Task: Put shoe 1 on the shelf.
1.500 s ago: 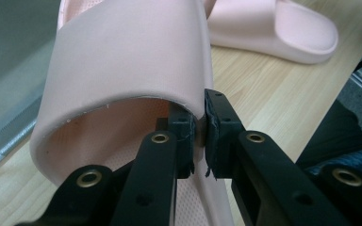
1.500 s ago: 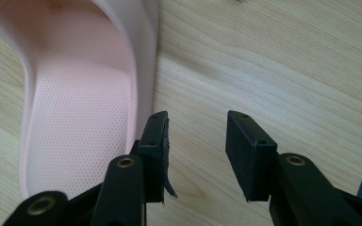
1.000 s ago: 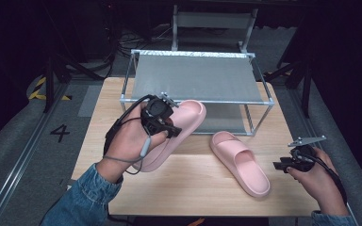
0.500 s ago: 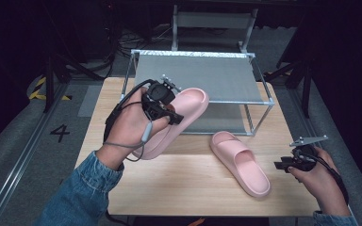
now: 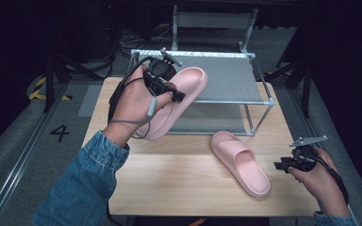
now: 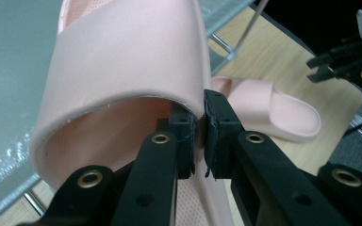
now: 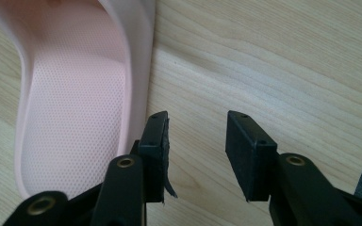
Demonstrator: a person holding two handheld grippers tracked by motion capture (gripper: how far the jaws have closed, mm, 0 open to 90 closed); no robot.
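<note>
The left gripper (image 5: 169,90) pinched one pink slipper (image 5: 179,101), held up by the rack (image 5: 226,77). The other slipper (image 5: 240,162) lay on the counter (image 5: 169,179), waiting. The right gripper (image 5: 285,165) had its fingers apart, holding nothing.

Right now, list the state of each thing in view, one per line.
Left gripper: shut on the strap edge of the raised slipper.
Raised slipper: lifted off the table, tilted, in front of the rack.
Second slipper: flat on the table, sole down.
Right gripper: open, holding nothing, beside the second slipper.
Rack: upright, shelves bare.
</note>
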